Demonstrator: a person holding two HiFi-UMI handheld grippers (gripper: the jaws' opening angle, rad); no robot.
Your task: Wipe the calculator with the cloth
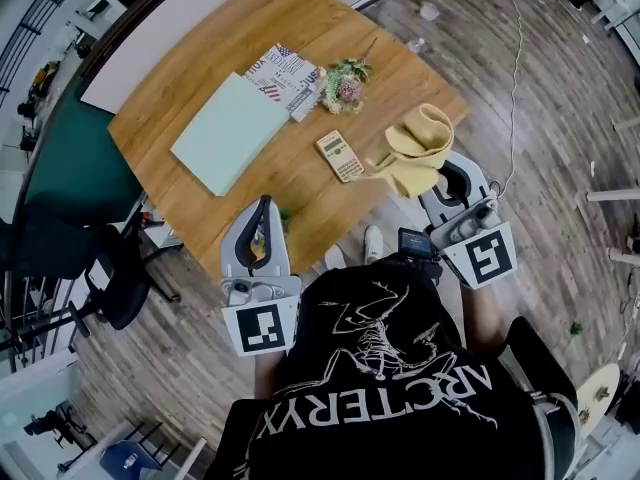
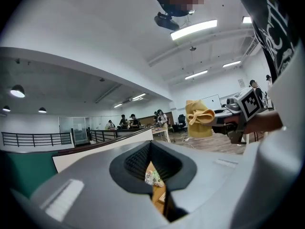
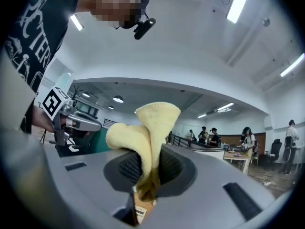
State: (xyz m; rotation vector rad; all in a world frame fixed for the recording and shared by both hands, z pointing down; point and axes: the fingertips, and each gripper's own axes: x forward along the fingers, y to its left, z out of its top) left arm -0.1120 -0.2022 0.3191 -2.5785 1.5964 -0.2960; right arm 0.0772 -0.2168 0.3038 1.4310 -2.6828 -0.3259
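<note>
Fingers (image 3: pixel 127 167) of the right gripper (image 3: pixel 150 175) pressed together on a fold of yellow cloth (image 3: pixel 143 125), which stands up from the pinch in two soft lobes. Left gripper (image 2: pixel 151 149): jaws closed on each other, nothing between them, only a slit of wood showing below the meeting point. In the head view the right gripper (image 1: pixel 447 166) is at the near right edge of the wooden table (image 1: pixel 205 203), the cloth (image 1: pixel 418 148) bunched ahead of its tips and just to the right of the calculator (image 1: pixel 341 155); whether cloth and calculator touch cannot be told. The calculator lies flat, face up, near the table's near edge, with bare wood on its left and near sides. The left gripper (image 1: pixel 264 208) is at the near edge, left of the calculator and apart from it. Farther back: flower bunch (image 1: pixel 345 82) just beyond the calculator, printed magazine (image 1: pixel 284 74), pale green folder (image 1: pixel 228 131) partly over the magazine. Off the table's left side, a dark office chair (image 1: pixel 105 273) on wood flooring.
</note>
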